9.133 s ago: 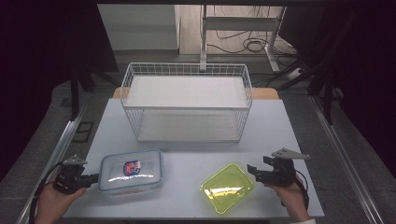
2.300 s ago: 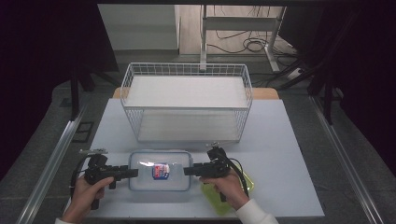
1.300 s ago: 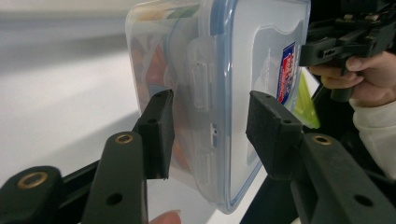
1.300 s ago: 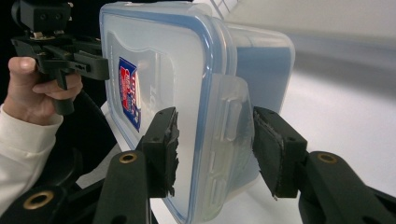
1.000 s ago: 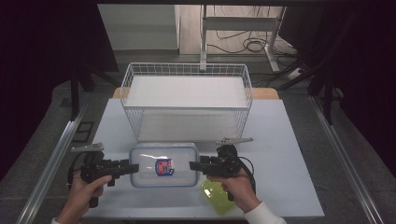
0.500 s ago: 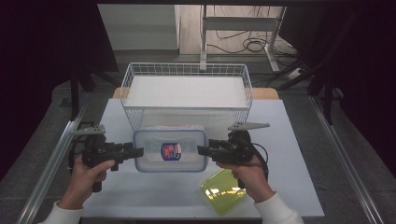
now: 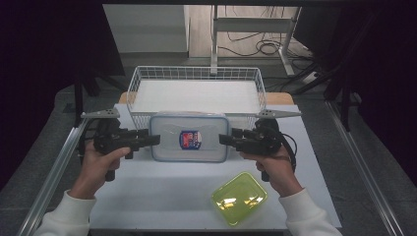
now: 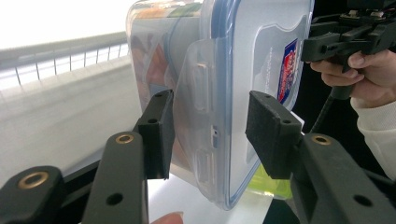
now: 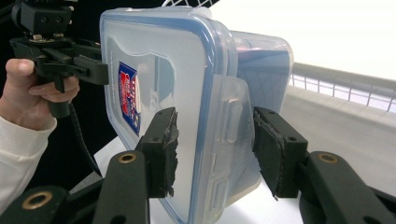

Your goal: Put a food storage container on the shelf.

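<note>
The clear lidded container (image 7: 189,137), on the table a second ago, is now lifted just in front of the wire basket (image 7: 195,73). The left gripper (image 7: 150,140) and right gripper (image 7: 227,140) clamp its end latches. Placement into the basket probably follows.

Your high view looks down and forward over the table (image 7: 162,191); both gripper views face inward, tight on opposite ends of the clear container (image 7: 189,137) (image 8: 243,84) (image 9: 177,93).
</note>
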